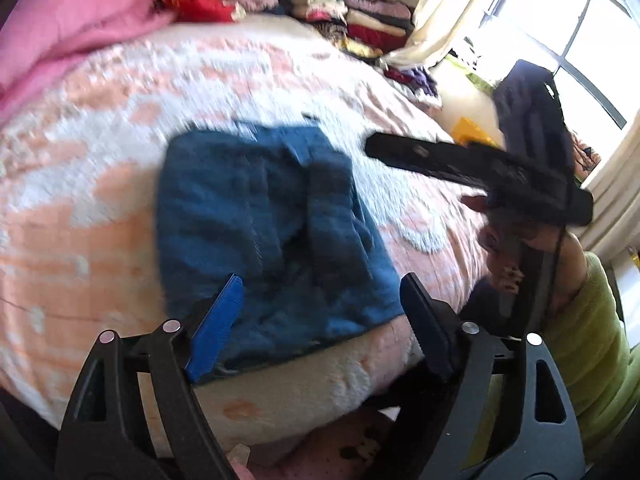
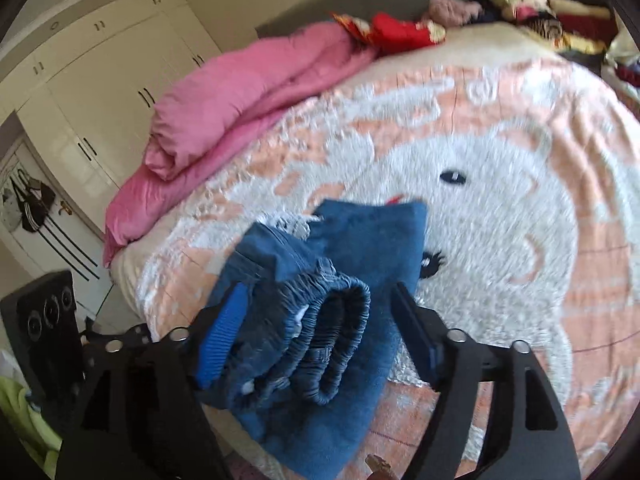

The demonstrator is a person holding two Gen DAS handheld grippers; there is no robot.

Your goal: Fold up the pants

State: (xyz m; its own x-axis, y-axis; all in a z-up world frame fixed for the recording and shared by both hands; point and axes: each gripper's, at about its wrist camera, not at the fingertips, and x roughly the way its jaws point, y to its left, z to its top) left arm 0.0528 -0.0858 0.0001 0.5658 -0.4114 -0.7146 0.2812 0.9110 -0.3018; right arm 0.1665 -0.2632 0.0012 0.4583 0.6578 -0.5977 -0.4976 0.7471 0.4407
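Blue pants (image 1: 264,232) lie folded on the bed (image 1: 100,208) (both tools gaping, empty), so only neatening is judged left.

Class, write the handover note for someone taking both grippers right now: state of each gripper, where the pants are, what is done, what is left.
Left gripper: open, holding nothing, over the near edge of the pants.
Right gripper: open; the elastic waistband lies between its fingers, not pinched.
Pants: blue, lying in a compact folded bundle on the peach-and-white blanket near the bed's edge.
Done: they appear folded over several times.
Left: probably only to tidy or flatten the bundle and set it aside; the frames are blurred, so check the fold first.
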